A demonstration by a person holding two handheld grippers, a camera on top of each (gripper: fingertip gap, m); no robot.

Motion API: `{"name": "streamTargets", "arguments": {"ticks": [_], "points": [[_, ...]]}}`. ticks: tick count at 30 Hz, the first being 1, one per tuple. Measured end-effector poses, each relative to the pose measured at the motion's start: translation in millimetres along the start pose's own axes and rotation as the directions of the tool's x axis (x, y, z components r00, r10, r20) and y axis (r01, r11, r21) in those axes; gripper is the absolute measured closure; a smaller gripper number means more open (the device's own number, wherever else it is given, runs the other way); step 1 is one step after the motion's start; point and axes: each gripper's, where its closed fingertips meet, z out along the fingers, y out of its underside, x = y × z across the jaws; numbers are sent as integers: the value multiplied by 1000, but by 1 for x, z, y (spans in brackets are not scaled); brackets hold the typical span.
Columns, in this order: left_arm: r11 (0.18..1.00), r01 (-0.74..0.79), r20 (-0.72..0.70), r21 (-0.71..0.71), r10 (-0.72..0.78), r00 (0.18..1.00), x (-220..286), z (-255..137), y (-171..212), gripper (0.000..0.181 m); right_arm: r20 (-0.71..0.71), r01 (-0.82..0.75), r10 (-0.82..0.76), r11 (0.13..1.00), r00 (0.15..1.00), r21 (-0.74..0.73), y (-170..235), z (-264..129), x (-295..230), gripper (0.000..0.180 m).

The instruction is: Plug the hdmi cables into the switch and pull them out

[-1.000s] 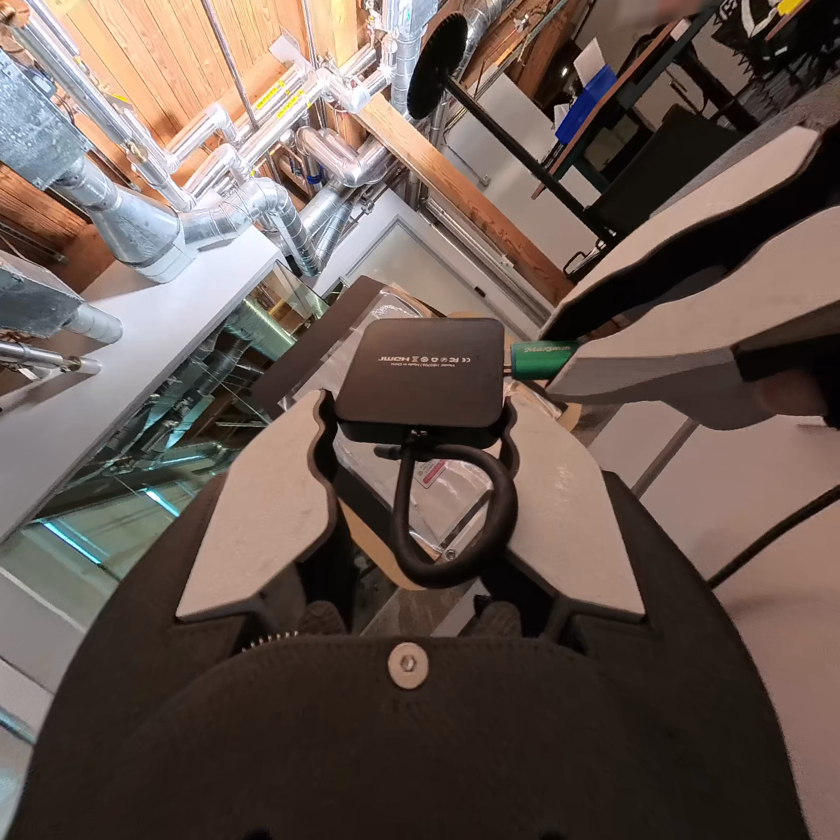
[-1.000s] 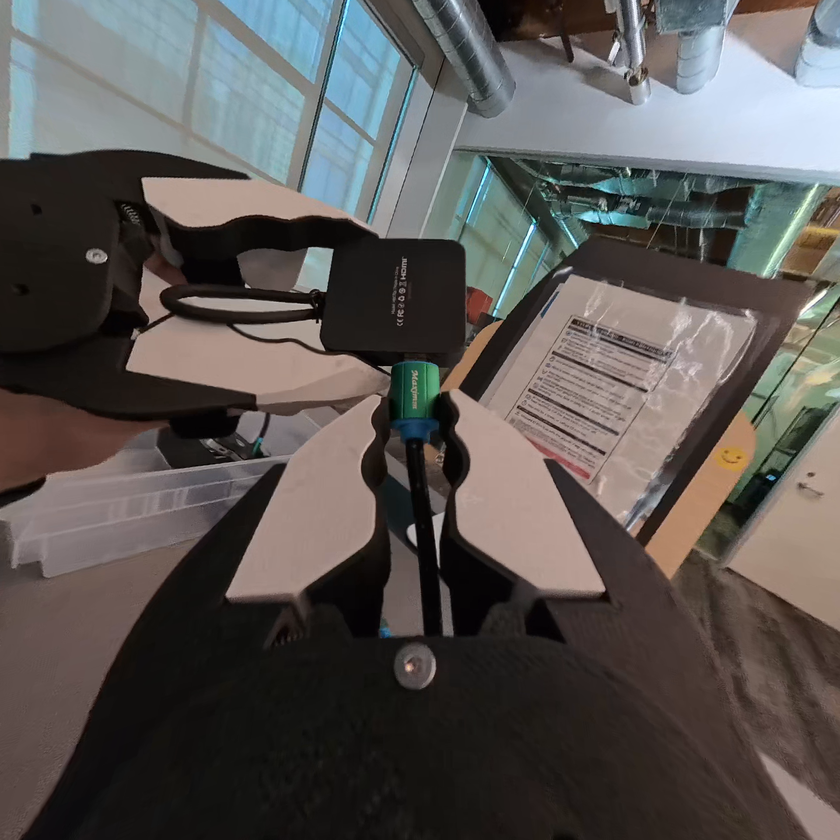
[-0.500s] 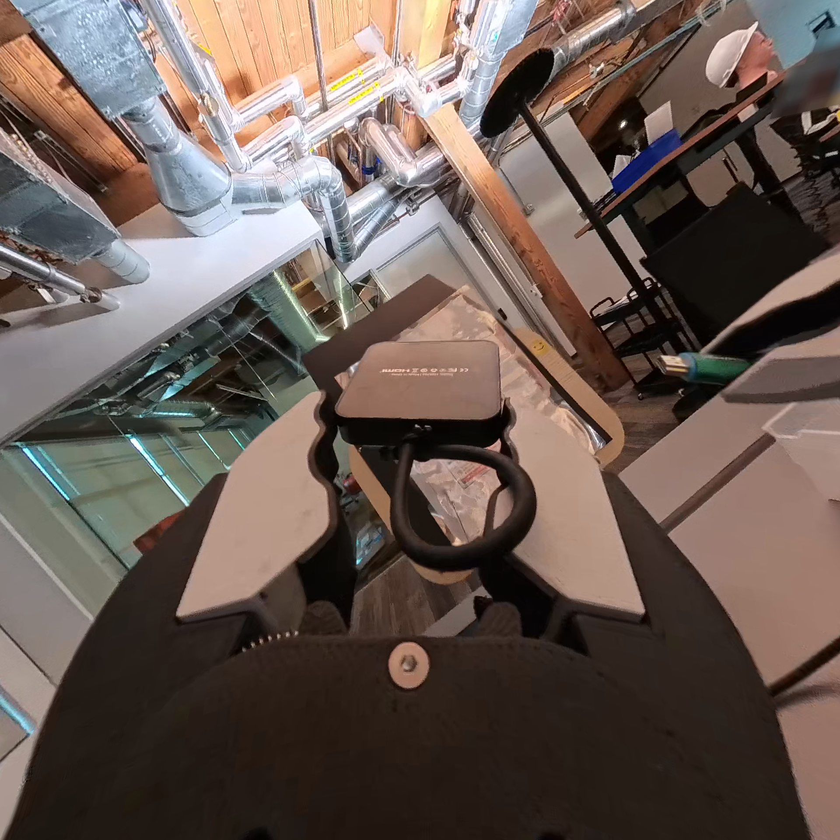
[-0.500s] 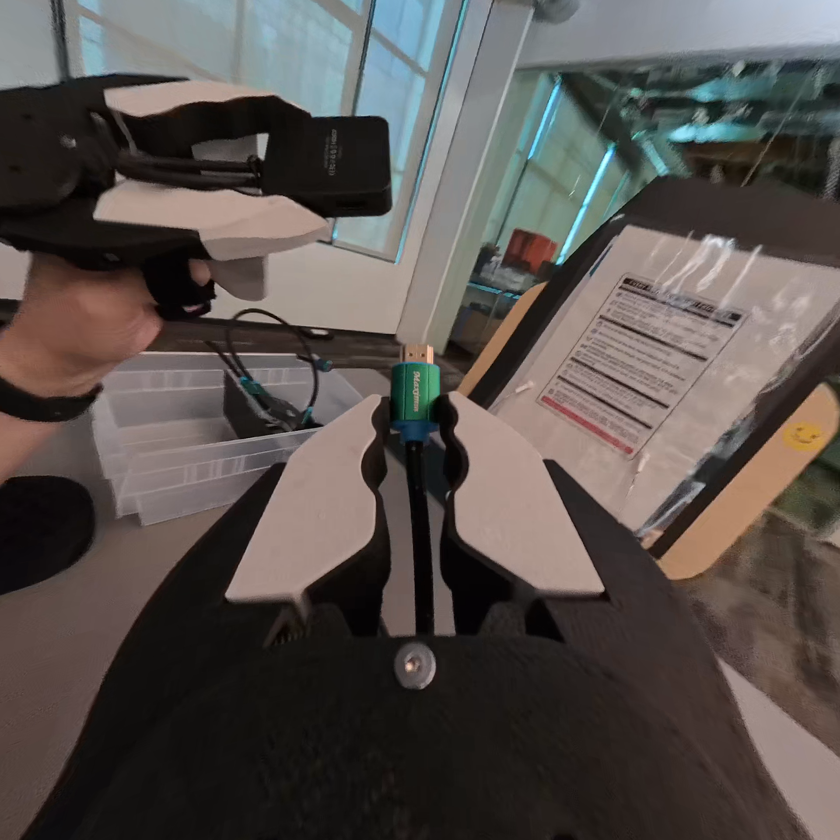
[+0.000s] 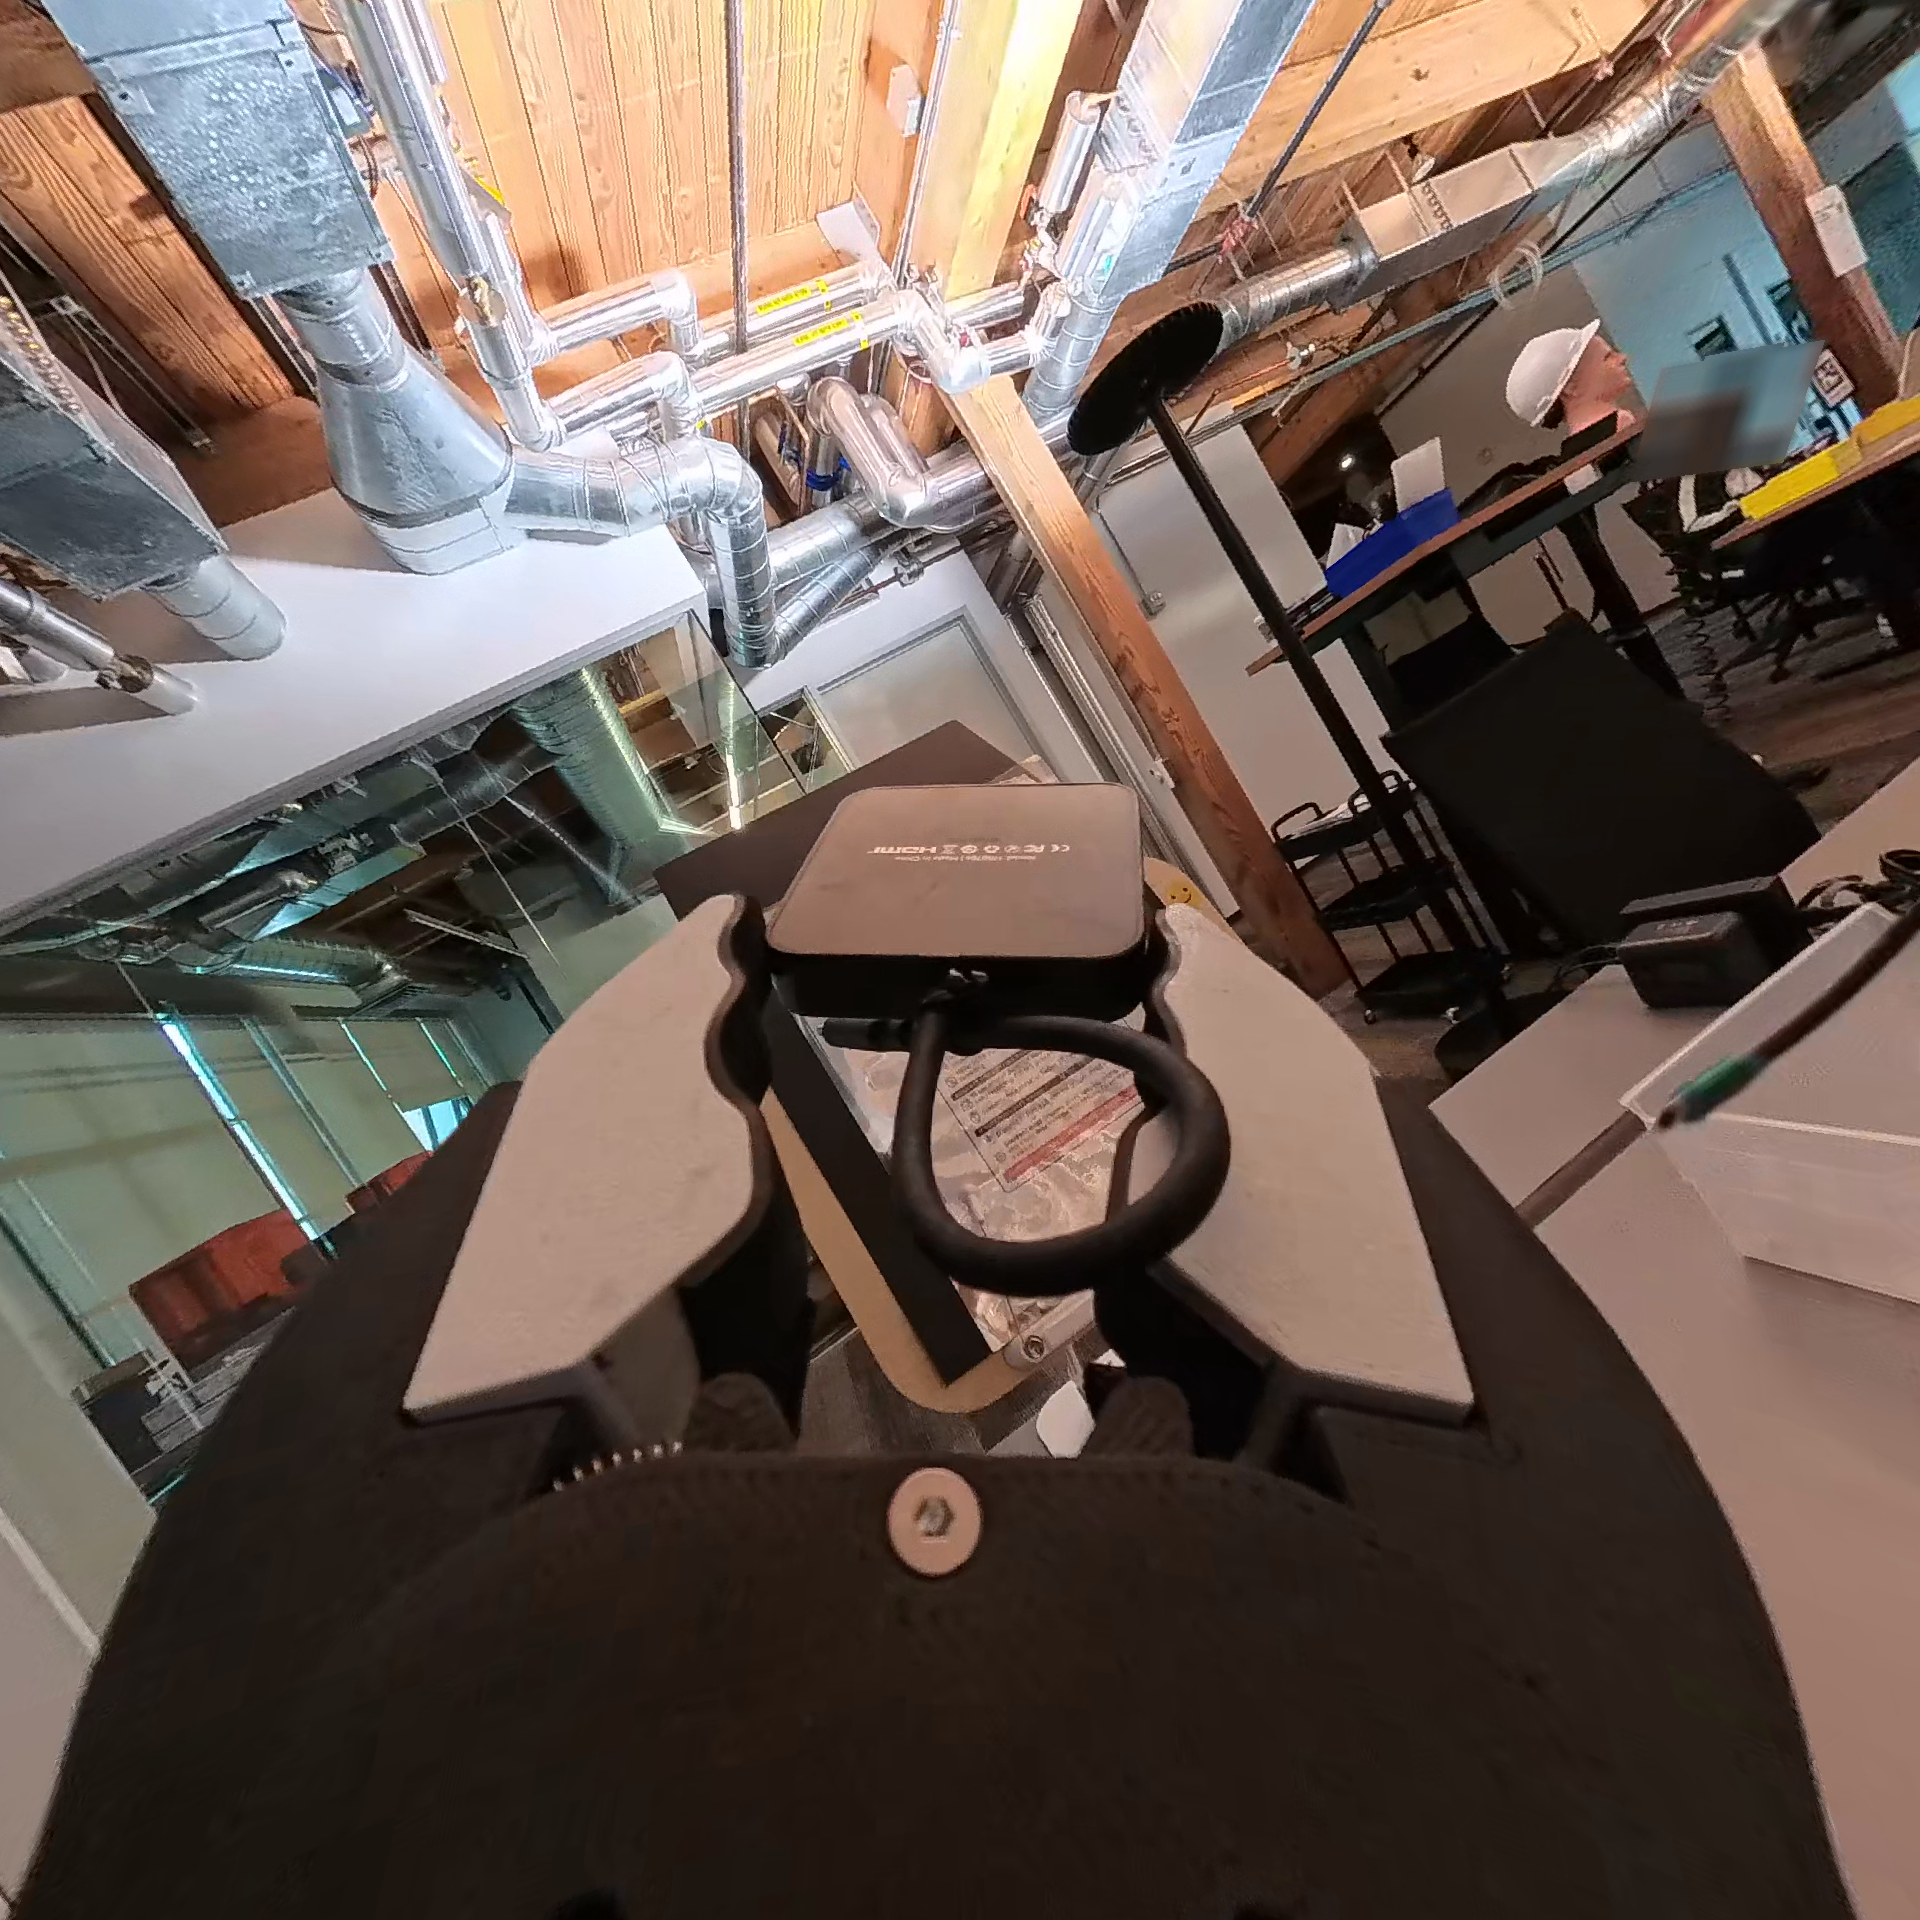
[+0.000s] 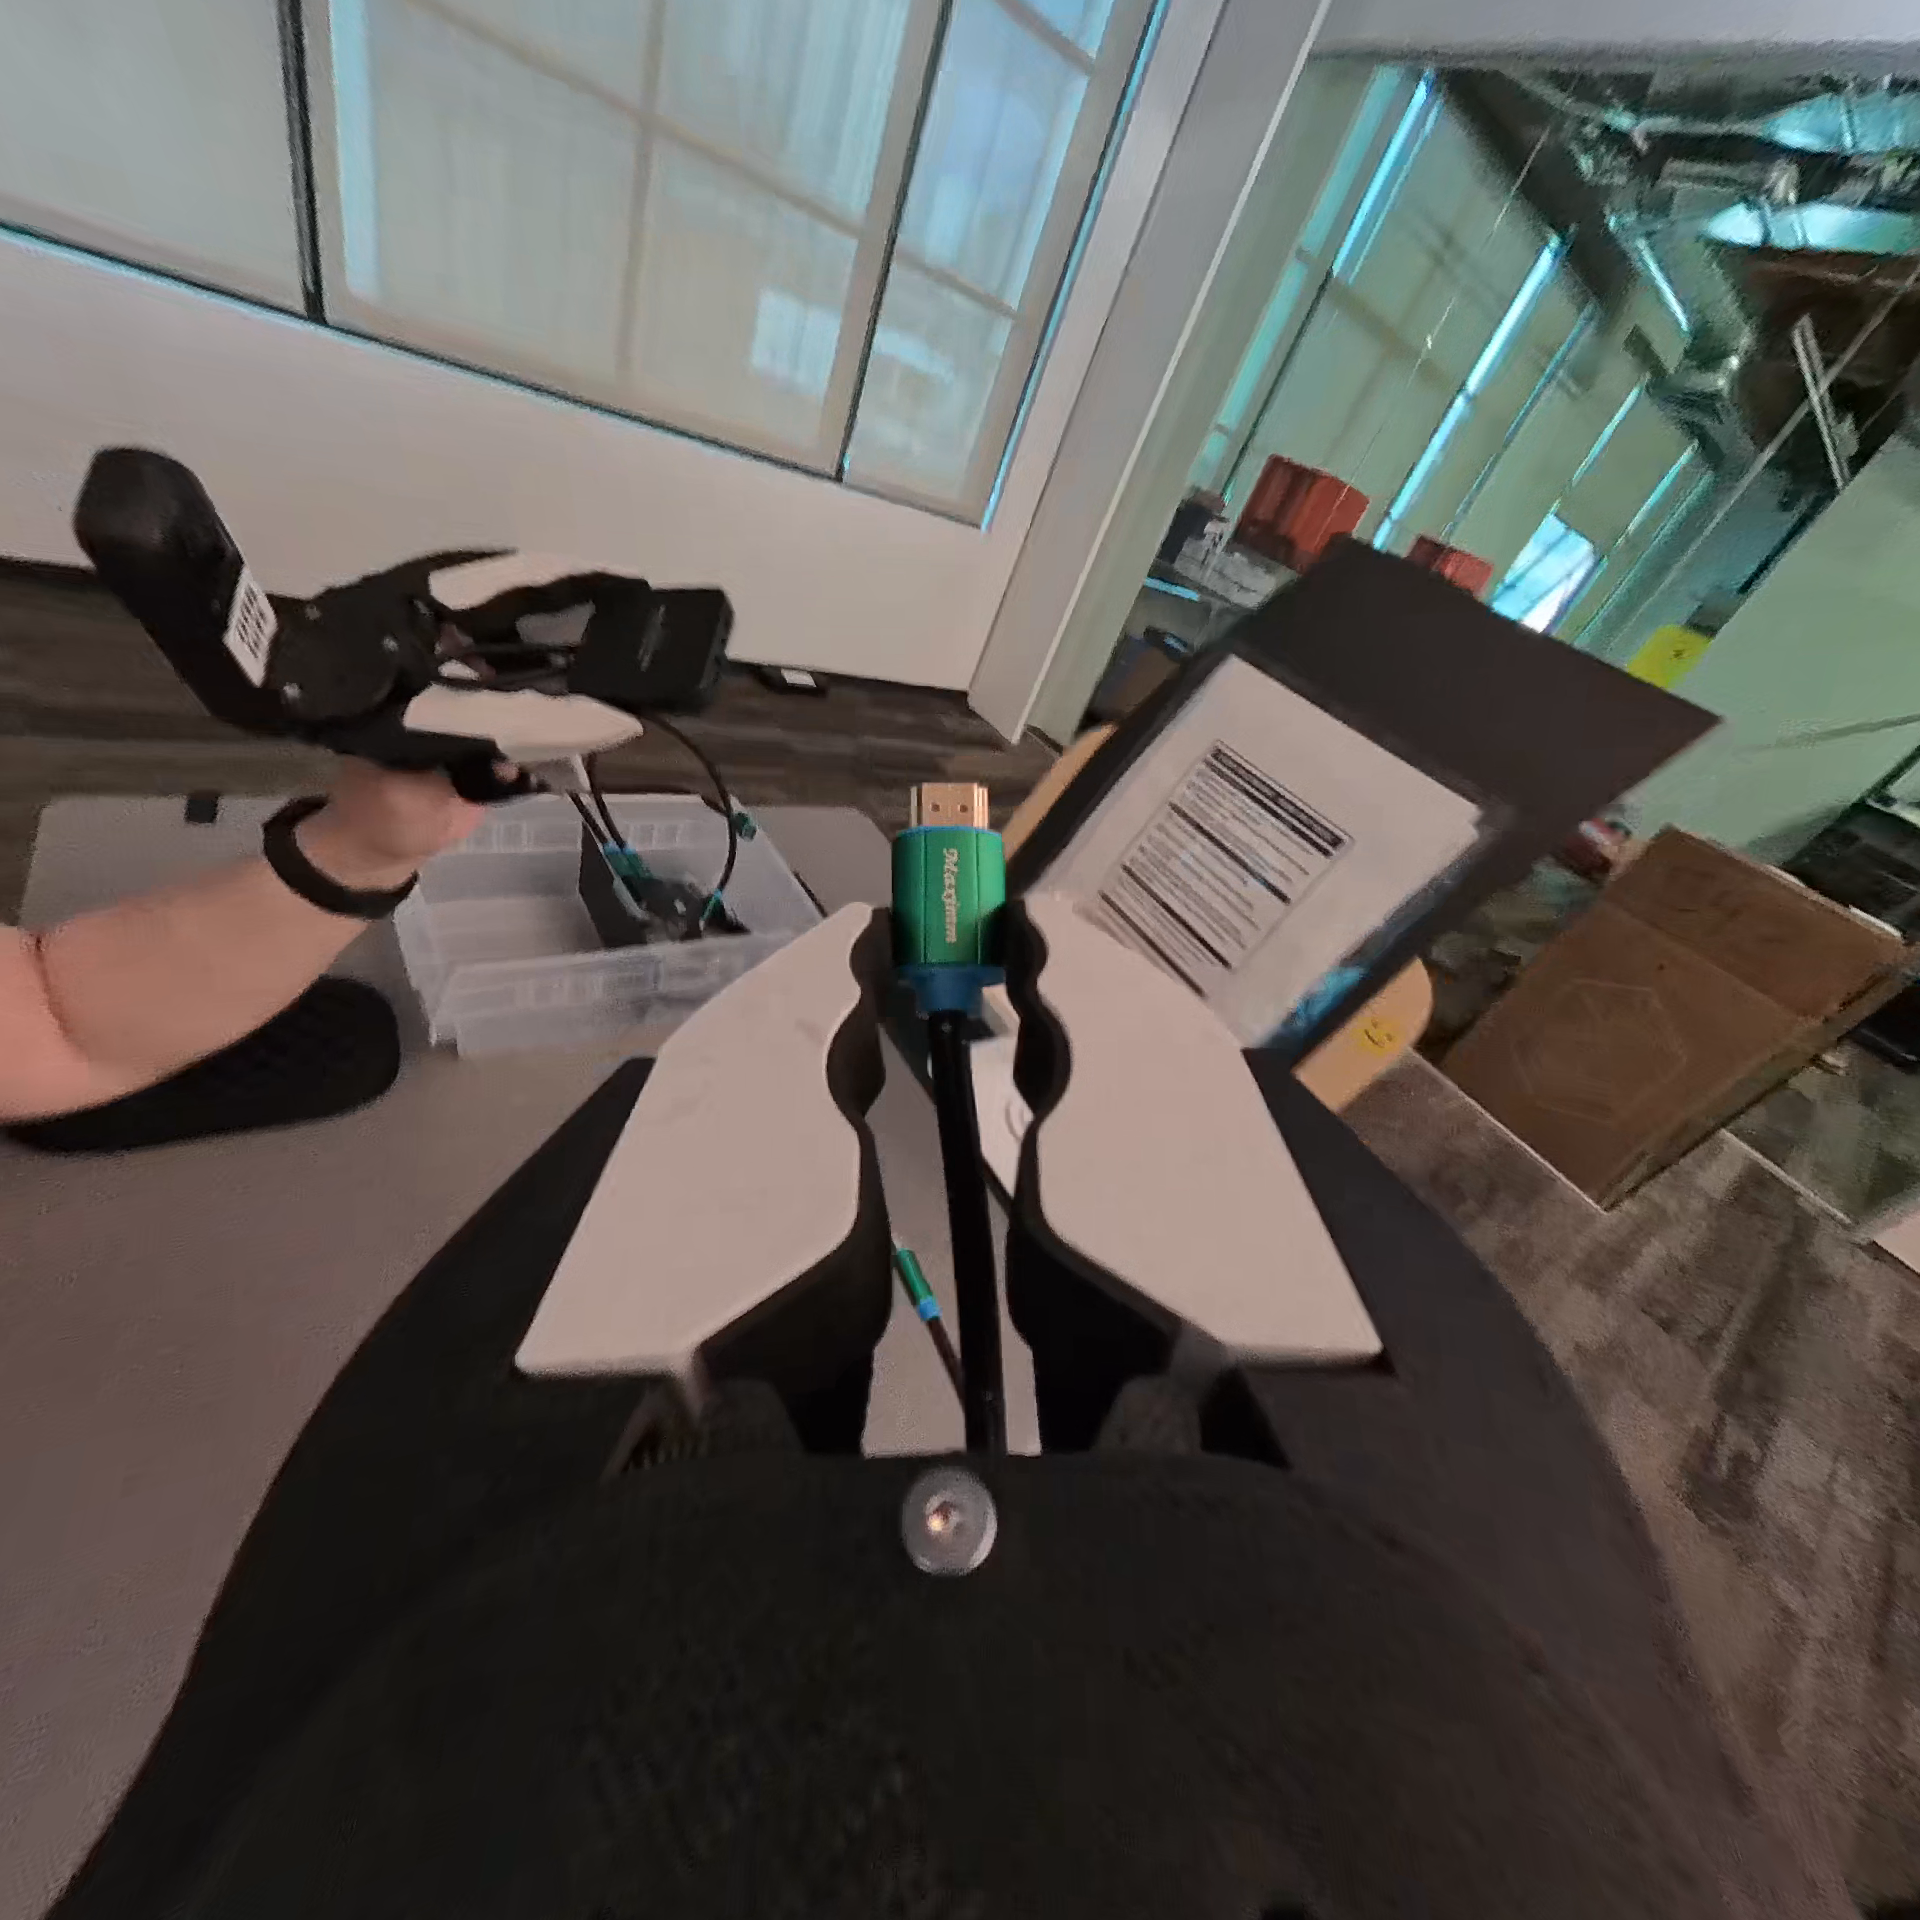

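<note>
The switch [image 5: 961,894] is a flat black square box with a looped black lead [image 5: 1060,1143]. My left gripper [image 5: 951,935] is shut on it and holds it up in the air. In the right wrist view the switch [image 6: 660,649] and the left gripper [image 6: 540,675] show far off at the left. My right gripper [image 6: 940,925] is shut on a green HDMI plug [image 6: 945,904] with its black cable running back between the fingers. The plug's gold tip [image 6: 948,805] is bare and well apart from the switch.
A clear plastic bin [image 6: 582,935] with more cables stands on the grey table [image 6: 208,1247]. A black cable with a green collar [image 5: 1725,1075] crosses the bin's edge [image 5: 1818,1122]. A black sign board [image 6: 1351,727] leans ahead, with cardboard boxes [image 6: 1662,1018] at the right.
The green plug has come out of the switch. The two grippers have moved apart: the left one with the switch to the left, the right one back with the plug.
</note>
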Motion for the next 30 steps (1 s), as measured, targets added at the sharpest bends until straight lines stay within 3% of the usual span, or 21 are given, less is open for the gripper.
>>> {"name": "streamTargets", "arguments": {"ticks": [7, 13, 19, 21, 26, 30], "points": [[1000, -11, -1, -2, 11, 1000, 4, 0, -2, 112, -41, -217, 214, 971, 976, -105, 76, -65, 43, 158], [1000, -5, -16, -3, 5, 1000, 9, 1, -2, 112, 11, -317, 337, 895, 941, -316, 188, -57, 28, 158], [1000, -8, -47, -17, 8, 999, 20, 5, 2, 112, 200, -210, 230, 971, 953, -116, 164, -16, -6, 158], [1000, -22, -55, -17, 21, 998, 25, 6, 1, 112, 220, -240, 273, 957, 936, -165, 172, -11, -8, 158], [999, -34, -72, -8, 33, 997, 33, 6, -3, 112, 177, -364, 511, 777, 841, -514, 260, -14, -27, 158], [999, -29, -85, -15, 28, 996, 37, 7, -2, 112, 118, -429, 645, 621, 755, -656, 310, -8, -58, 164]]}}
